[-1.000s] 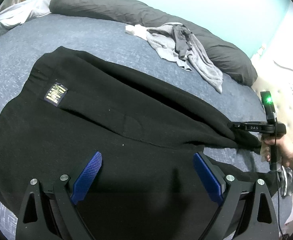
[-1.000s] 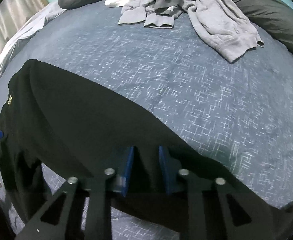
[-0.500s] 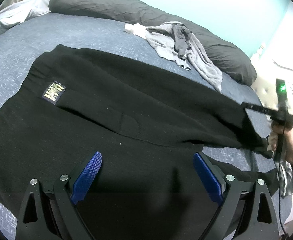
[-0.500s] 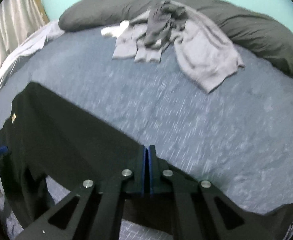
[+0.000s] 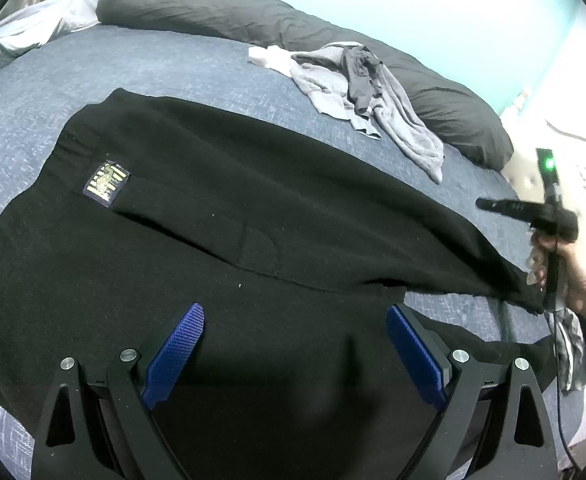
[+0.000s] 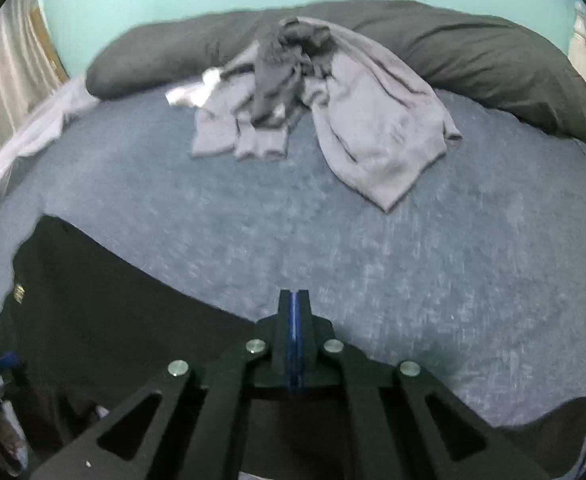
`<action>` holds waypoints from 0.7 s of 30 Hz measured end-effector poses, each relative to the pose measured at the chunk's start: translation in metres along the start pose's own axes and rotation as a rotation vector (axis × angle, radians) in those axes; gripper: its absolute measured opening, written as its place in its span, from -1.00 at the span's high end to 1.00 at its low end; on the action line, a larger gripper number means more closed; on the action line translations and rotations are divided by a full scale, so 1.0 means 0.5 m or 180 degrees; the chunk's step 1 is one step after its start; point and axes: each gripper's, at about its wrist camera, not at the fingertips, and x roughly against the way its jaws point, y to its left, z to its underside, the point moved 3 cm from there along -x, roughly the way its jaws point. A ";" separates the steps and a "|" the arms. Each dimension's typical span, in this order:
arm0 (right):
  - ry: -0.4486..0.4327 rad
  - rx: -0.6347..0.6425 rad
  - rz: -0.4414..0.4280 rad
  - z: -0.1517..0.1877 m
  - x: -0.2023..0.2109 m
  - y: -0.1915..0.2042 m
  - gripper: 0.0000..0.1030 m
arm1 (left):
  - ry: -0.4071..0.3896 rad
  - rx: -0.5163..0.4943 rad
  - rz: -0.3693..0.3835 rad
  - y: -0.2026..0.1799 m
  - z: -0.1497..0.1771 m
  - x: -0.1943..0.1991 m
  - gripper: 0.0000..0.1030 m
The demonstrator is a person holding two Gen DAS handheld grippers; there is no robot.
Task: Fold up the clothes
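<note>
We've got black trousers [image 5: 221, 240] spread across the blue bedspread [image 5: 93, 68], waistband end to the left, legs running off right. Left gripper [image 5: 293, 344] hovers over the near side of the garment, jaws wide apart, blue pads [image 5: 177, 344] clear of each other w/ black cloth lying below and between them; nothing pinched there.

Right gripper [image 6: 293, 312]: jaws pressed together, only a thin blue line showing between the pads. From its own cam we can't see cloth in the tips; the black fabric lies just behind and under them, edge curving off to the left. From the left cam, the right gripper [image 5: 493, 205] sits far right, held by a hand [image 5: 561, 268], and it's above the leg end of the trousers; whether it's got a pinch of fabric, can't tell.

Label check: a small dark patch [image 5: 107, 182] w/ yellowish markings sits near the waistband, left side. Writing's too small to read. Same patch shows as a yellow fleck in the right cam [image 6: 19, 293], blurred.

Farther back, a heap of grey clothes [image 6: 325, 120] lies rumpled on the bedspread, touching a long dark grey pillow [image 6: 473, 52] along the far edge, well apart from the trousers.
</note>
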 end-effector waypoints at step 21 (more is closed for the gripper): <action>0.0570 0.0296 -0.0352 0.153 -0.041 0.029 0.41 | 0.0043 -0.0013 0.0039 -0.008 0.005 -0.004 -0.85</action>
